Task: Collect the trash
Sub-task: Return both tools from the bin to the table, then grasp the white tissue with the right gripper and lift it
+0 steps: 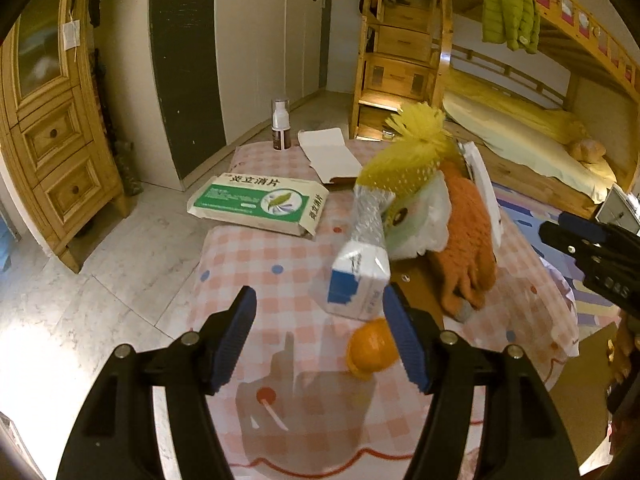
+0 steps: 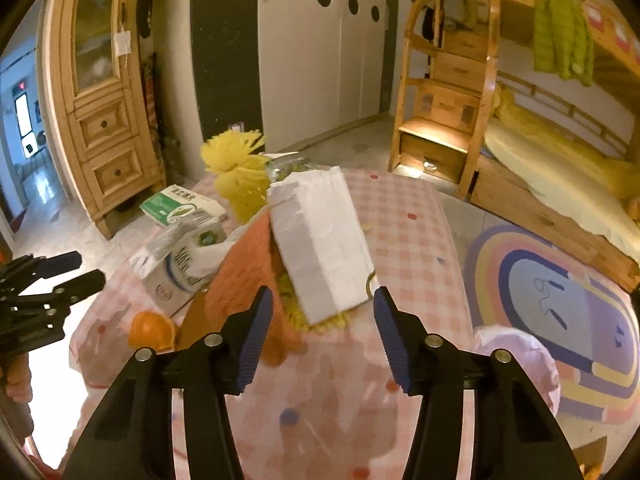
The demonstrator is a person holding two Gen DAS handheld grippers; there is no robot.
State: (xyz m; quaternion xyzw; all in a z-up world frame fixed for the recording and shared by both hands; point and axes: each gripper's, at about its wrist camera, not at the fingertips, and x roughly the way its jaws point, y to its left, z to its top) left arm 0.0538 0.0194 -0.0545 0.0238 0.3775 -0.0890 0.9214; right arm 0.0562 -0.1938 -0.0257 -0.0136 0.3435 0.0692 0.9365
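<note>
Milk carton (image 1: 358,280) just beyond open left jaws; nothing gripped

— Covered by what?
— Pink checked tablecloth (image 1: 248,264) over the table.
— Lying on it?
— Green-and-white box (image 1: 256,204) near the left edge, spray bottle (image 1: 281,124) and open white carton (image 1: 330,154) along the far edge, orange peel (image 1: 370,348) nearer.

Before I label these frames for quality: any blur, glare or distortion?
Left wrist view: the blue-and-white carton near the fingers is smeared, the floor at left glares. Right wrist view: the white box is soft; strong fisheye bending and dark corners in both.
</note>
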